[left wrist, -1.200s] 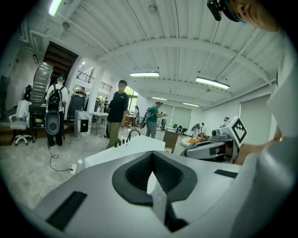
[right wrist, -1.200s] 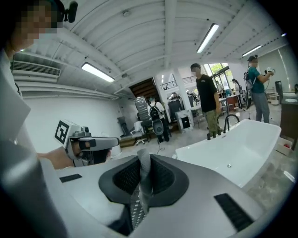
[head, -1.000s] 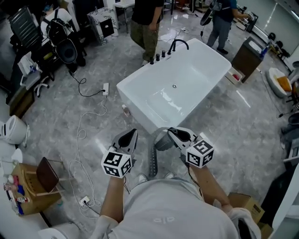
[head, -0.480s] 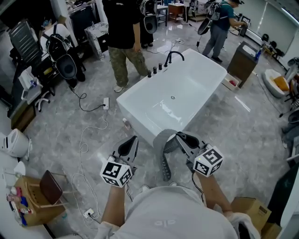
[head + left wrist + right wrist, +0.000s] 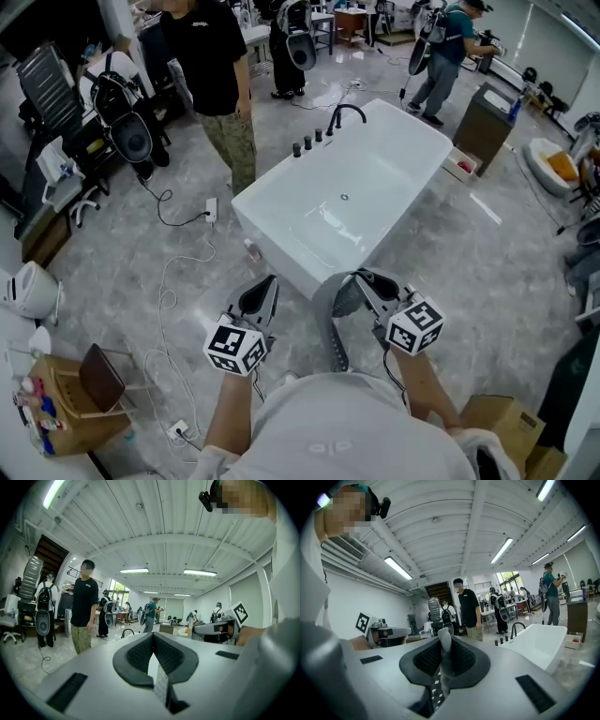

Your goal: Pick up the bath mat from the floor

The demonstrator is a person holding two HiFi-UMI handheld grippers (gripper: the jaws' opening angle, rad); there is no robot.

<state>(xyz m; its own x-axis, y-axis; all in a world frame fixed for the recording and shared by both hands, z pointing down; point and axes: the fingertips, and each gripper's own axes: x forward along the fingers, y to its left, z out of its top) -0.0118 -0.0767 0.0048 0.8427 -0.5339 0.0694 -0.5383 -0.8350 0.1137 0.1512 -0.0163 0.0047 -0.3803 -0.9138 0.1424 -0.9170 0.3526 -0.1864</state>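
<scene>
The grey bath mat [image 5: 330, 307] hangs folded off the floor in front of me, its perforated end [image 5: 338, 354] dangling below. My right gripper [image 5: 360, 281] is shut on the mat's upper edge. In the right gripper view a grey fold of the mat [image 5: 445, 652] sticks up between the pads of the right gripper [image 5: 443, 663]. My left gripper [image 5: 259, 294] floats to the left of the mat, apart from it. In the left gripper view the left gripper [image 5: 153, 638] has its pads together with nothing between them.
A white bathtub [image 5: 281, 202] with black taps stands just beyond the grippers. A person in a black shirt [image 5: 211, 66] stands at its far left corner, and another person [image 5: 441, 47] is at the back right. Cables [image 5: 169, 272] trail over the floor at left, near a cardboard box [image 5: 56, 398].
The right gripper has risen and shifted slightly right with the mat, which now hangs higher. The person in black has walked left along the tub. The left gripper has barely moved.
</scene>
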